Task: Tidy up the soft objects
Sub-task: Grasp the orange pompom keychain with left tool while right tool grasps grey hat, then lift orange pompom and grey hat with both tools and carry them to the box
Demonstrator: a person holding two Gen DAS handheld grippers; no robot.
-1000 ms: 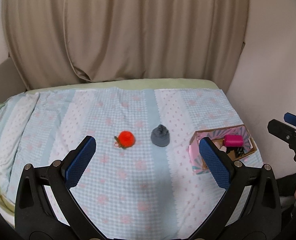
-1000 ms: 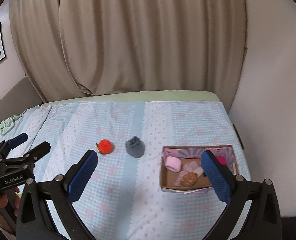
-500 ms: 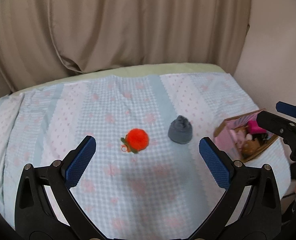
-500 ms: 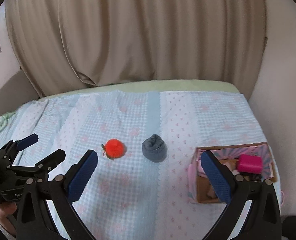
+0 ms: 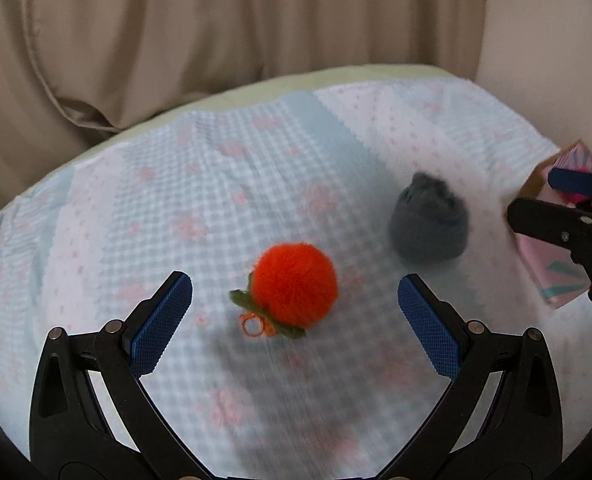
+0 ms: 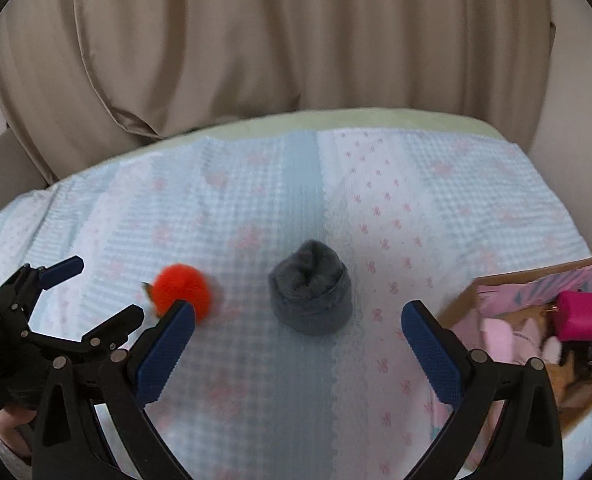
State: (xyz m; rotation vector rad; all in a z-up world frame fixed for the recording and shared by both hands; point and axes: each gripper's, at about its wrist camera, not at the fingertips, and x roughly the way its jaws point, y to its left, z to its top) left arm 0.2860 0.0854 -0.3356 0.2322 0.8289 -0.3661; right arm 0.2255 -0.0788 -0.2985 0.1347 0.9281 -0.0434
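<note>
- While several soft things already lie in the box [image 6: 480, 285], an orange pompom [image 5: 294, 279] and a grey rolled sock [image 6: 311, 298] remain loose on the bed [image 6: 415, 184].
- Left tool [image 5: 294, 307] gapes wide around the pompom; right tool [image 6: 298, 338] gapes wide before the sock, both empty.

Beige curtain [image 6: 296, 40], checked bedspread [image 6: 256, 200], perhaps pale green mattress edge [image 5: 335, 76]
</note>
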